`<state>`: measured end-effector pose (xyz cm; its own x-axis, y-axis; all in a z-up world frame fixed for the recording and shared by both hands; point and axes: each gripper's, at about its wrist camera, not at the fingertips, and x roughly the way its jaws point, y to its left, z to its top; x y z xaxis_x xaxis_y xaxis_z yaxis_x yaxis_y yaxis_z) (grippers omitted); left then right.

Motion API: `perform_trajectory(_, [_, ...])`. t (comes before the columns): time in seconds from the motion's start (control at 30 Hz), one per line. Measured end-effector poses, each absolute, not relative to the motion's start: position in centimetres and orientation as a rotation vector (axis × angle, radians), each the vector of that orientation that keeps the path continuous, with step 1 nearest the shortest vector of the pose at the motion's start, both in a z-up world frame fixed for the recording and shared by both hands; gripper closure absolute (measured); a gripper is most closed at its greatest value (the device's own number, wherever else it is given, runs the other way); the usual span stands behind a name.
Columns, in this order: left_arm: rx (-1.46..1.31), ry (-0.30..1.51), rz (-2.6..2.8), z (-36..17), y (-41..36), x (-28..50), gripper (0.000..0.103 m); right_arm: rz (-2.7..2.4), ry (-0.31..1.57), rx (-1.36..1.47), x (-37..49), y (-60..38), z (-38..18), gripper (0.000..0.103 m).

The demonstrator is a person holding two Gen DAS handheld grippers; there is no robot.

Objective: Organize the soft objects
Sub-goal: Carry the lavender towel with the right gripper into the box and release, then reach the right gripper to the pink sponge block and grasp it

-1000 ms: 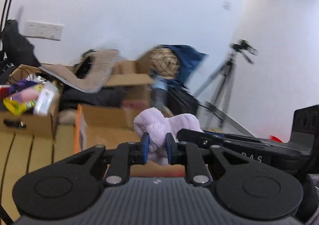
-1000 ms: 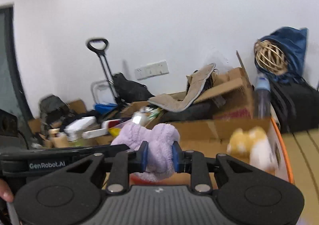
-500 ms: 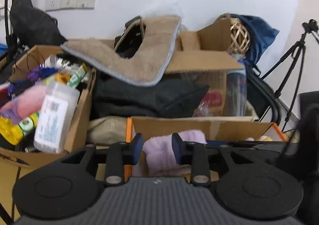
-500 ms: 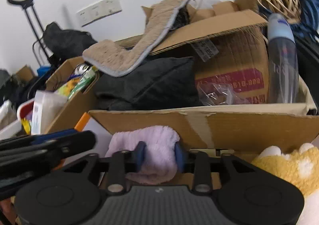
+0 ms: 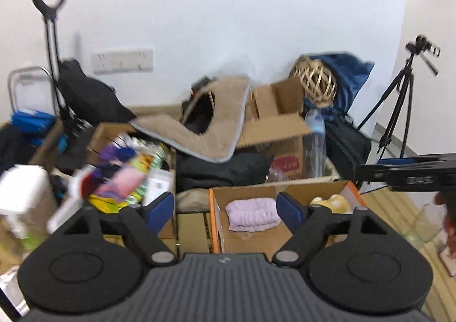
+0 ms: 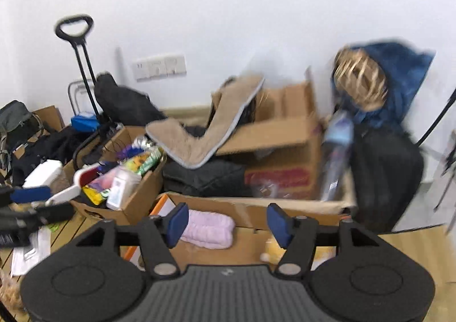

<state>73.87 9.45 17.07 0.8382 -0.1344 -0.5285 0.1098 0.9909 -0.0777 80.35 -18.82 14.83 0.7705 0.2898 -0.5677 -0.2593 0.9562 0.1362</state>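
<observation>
A folded lilac fluffy towel [image 5: 252, 214] lies inside an open cardboard box with an orange edge [image 5: 214, 225]; it also shows in the right wrist view [image 6: 206, 227]. A yellow plush toy [image 5: 332, 203] sits at the box's right side and shows partly in the right wrist view [image 6: 270, 249]. My left gripper [image 5: 226, 209] is open and empty, held back above the box. My right gripper [image 6: 226, 222] is open and empty too, with the towel just beyond its left finger. The right gripper's body [image 5: 410, 175] shows at the right edge of the left wrist view.
Behind the box stand more cardboard boxes [image 5: 280, 133] with a beige mat [image 5: 211, 128], a black cushion [image 5: 222, 168] and a bottle [image 5: 315, 142]. A box of packets [image 6: 125, 176] is on the left. A tripod [image 5: 399, 99] stands at the right, a trolley handle [image 6: 82, 65] at the left.
Both grippers opened and let go of the lilac towel, which now lies in the box. Both have pulled back and up from the box.
</observation>
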Motion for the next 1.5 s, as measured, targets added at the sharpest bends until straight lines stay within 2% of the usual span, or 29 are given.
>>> perform_trajectory(0.1, [-0.027, 0.501, -0.121, 21.2, 9.9, 68.9, 0.014, 0.267, 0.560, 0.021, 74.8, -21.5, 19.3, 0.025])
perform_trajectory(0.23, [0.004, 0.425, -0.108, 25.3, 9.7, 62.2, 0.008, 0.243, 0.483, -0.004, 68.3, -24.1, 23.8, 0.019])
perform_trajectory(0.37, [-0.010, 0.385, -0.137, 26.0, 9.2, 55.9, 0.005, 0.253, 0.434, -0.019, 62.2, -25.4, 25.7, 0.018])
perform_trajectory(0.47, [-0.020, 0.348, -0.156, 24.3, 9.0, 51.0, 0.002, 0.278, 0.372, -0.043, 56.5, -25.5, 25.3, 0.011])
perform_trajectory(0.7, [-0.001, 0.247, -0.160, 15.4, 7.8, 38.2, 0.000, 0.369, 0.200, -0.047, 41.9, -25.4, 18.6, 0.003])
perform_trajectory(0.77, [-0.008, 0.222, -0.200, 12.9, 7.7, 34.6, 0.000, 0.380, 0.176, 0.026, 38.5, -25.7, 16.1, 0.000])
perform_trajectory(0.9, [0.020, 0.202, -0.209, 8.3, 7.3, 29.1, 0.000, 0.414, 0.187, 0.136, 32.3, -26.0, 11.0, 0.000])
perform_trajectory(1.03, [-0.006, 0.261, -0.173, 5.8, 7.7, 28.3, 0.000, 0.323, 0.163, 0.105, 28.5, -25.3, 6.8, 0.000])
perform_trajectory(1.23, [-0.048, 0.346, -0.174, 3.2, 9.1, 32.9, 0.000, 0.300, 0.229, 0.050, 30.6, -22.4, 2.5, 0.000])
perform_trajectory(1.33, [-0.061, 0.395, -0.202, 1.5, 9.5, 36.3, 0.000, 0.325, 0.278, 0.057, 32.8, -20.3, 0.1, 0.006])
perform_trajectory(1.4, [-0.054, 0.421, -0.218, 1.0, 9.9, 38.8, 0.001, 0.347, 0.309, 0.073, 34.6, -19.0, -1.1, 0.015])
perform_trajectory(1.43, [-0.046, 0.421, -0.238, 0.8, 10.2, 40.4, 0.006, 0.356, 0.327, 0.091, 35.7, -18.4, -1.7, 0.018])
perform_trajectory(1.47, [-0.039, 0.421, -0.250, 0.7, 10.3, 41.6, 0.010, 0.366, 0.343, 0.114, 36.7, -17.8, -2.1, 0.031])
perform_trajectory(1.5, [-0.034, 0.423, -0.265, 0.7, 10.5, 43.1, 0.018, 0.386, 0.364, 0.147, 38.0, -17.2, -2.7, 0.043])
